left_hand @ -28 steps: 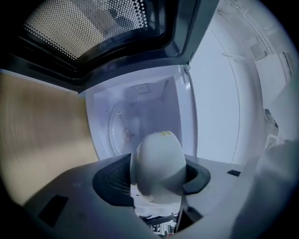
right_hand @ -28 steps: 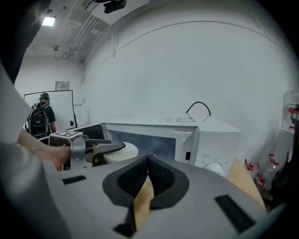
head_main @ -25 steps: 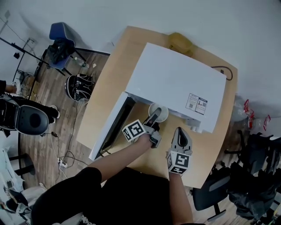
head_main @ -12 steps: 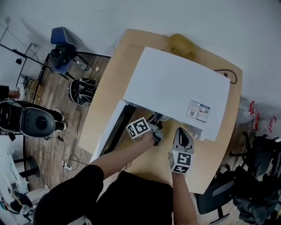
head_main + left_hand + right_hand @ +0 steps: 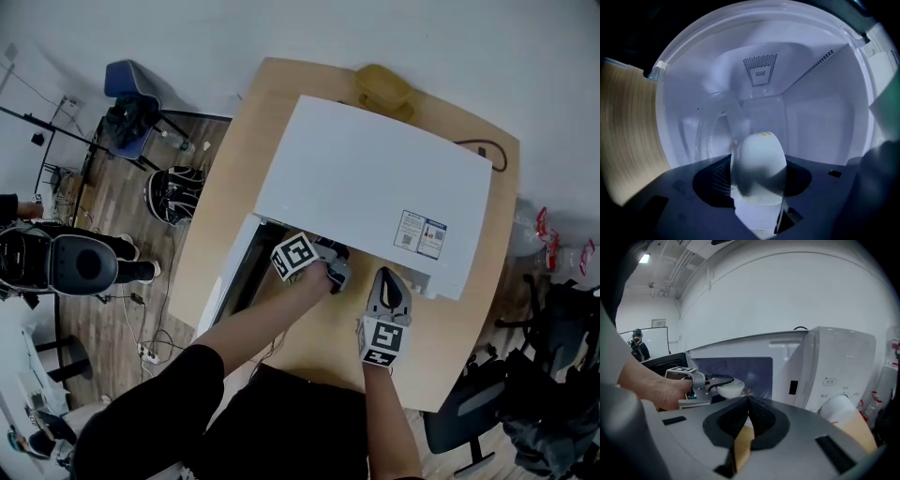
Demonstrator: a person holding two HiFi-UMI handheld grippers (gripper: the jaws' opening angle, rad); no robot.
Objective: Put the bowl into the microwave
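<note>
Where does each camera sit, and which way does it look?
Head view: on the person's head, looking down on the microwave, both arms, left gripper and right gripper.
Left gripper view: on that gripper, looking into the microwave past the bowl in its jaws.
Right gripper view: on that gripper, facing the microwave's front over shut, empty jaws; left hand shows.
Shared: both gripper views show the bowl.

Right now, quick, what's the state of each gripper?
Left gripper: closed on the small white round bowl.
Right gripper: closed, holding nothing.
</note>
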